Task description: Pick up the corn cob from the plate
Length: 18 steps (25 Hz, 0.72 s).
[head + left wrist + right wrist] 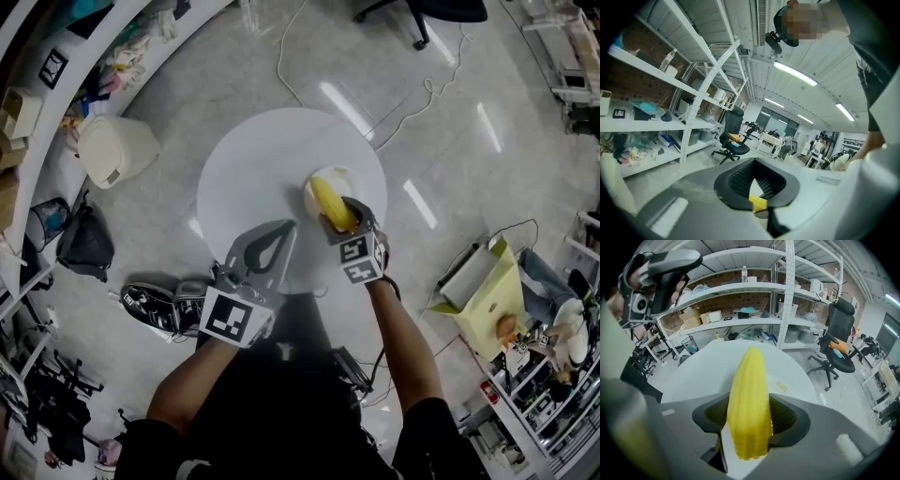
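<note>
Now | I'm gripping corn (749,394) near its blunt end in right tongs (750,425) | judging it light, stiff, bumpy | left tongs (286,228) sitting shut, empty

On the left gripper (755,160), the grey jaws meet at the tips, ribbed black pads enclosing an empty loop. A sliver of yellow corn cob (758,202) is visible through it. Beyond: white metal shelving (696,105), black office chair (733,138).

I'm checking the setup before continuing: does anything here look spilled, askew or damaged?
Nothing stands out. The corn cob sits straight between the right tool's jaws, at the plate on the round table; no spill or damage shows. The left tool is shut and empty.
</note>
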### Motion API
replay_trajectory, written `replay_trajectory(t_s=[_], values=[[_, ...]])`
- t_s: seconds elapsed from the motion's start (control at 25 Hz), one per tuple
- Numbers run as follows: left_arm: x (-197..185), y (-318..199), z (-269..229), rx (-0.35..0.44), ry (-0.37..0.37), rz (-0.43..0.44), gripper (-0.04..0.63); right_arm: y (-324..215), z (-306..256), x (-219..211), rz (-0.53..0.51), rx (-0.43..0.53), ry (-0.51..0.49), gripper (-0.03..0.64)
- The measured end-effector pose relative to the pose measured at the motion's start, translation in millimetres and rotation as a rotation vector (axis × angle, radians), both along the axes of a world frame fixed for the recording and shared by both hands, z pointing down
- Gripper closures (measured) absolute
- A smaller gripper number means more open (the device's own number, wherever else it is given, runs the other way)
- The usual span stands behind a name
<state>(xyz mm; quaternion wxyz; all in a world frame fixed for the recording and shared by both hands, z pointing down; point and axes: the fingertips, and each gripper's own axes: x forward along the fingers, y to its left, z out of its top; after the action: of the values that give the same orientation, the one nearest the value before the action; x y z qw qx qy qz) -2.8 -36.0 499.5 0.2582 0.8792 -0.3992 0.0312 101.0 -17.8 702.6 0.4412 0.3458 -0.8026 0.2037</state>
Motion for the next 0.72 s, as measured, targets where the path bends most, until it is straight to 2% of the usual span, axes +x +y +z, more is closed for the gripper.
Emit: replay_trajectory(t_s=[0.28, 0.72], values=[[-4, 5, -20, 0.018, 0.014, -0.005, 0.595, 16, -15, 0, 0.051, 0.002, -0.005, 0.365], [-7, 11, -51, 0.059, 0.026, -0.018, 0.595, 16, -55, -2, 0.114, 0.062, -0.031, 0.366]])
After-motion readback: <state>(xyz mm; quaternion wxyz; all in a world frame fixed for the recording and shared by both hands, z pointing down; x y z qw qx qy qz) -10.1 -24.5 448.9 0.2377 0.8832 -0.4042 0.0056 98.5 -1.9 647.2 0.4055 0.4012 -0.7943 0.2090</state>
